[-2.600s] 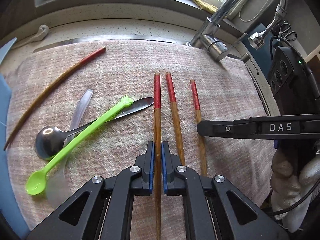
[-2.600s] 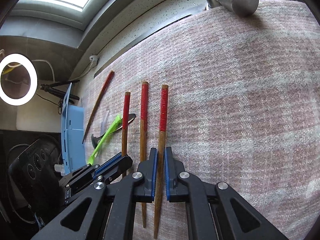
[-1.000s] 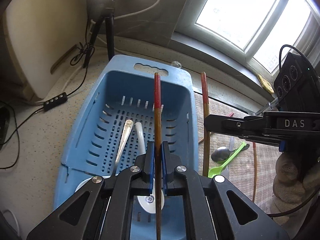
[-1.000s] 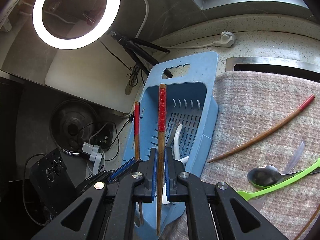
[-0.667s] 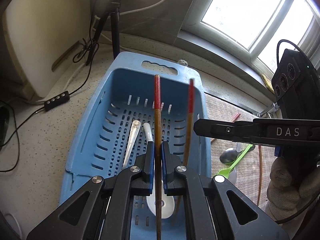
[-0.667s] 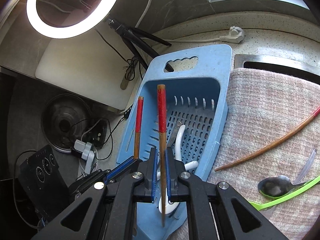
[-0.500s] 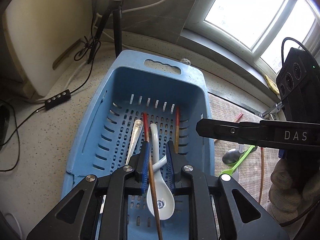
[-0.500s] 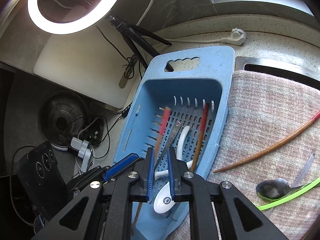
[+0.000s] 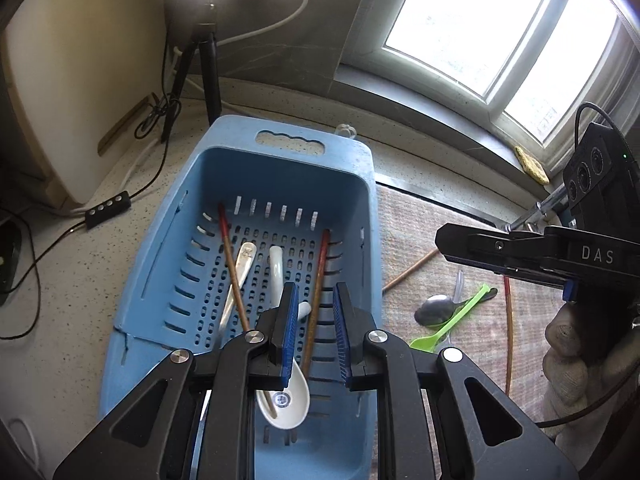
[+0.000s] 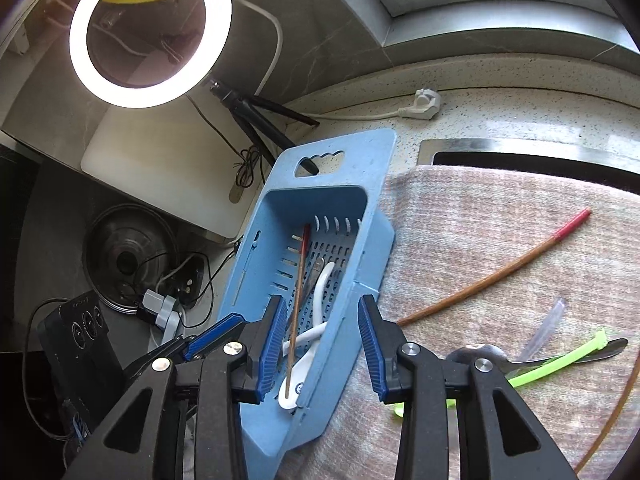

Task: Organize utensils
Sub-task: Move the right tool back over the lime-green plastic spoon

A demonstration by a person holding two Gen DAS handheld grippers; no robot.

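A blue slotted basket [image 9: 168, 264] [image 10: 372, 208] holds two red-tipped wooden chopsticks [image 9: 232, 264] [image 9: 318, 280], a white ceramic spoon [image 9: 286, 400] and a metal spoon [image 9: 240, 268]. One chopstick shows in the right wrist view [image 10: 298, 292]. My left gripper [image 9: 314, 320] is open and empty above the basket. My right gripper [image 10: 322, 340] is open and empty over the basket's right wall; it also shows in the left wrist view [image 9: 500, 246]. On the cloth lie a red-tipped chopstick [image 10: 500, 272], a green spoon [image 10: 560, 360], a metal spoon [image 10: 492, 354] and a clear spoon [image 10: 548, 326].
A ring light [image 10: 150, 32] on a tripod stands behind the basket. Cables and a plug [image 10: 424, 104] lie on the speckled counter. A checked cloth [image 10: 500, 220] covers the sink area. A window sill [image 9: 440, 128] runs along the back.
Both grippers have opened wider and let go of their chopsticks, which now lie in the blue basket. Earlier both carried the chopsticks from the cloth to the basket.
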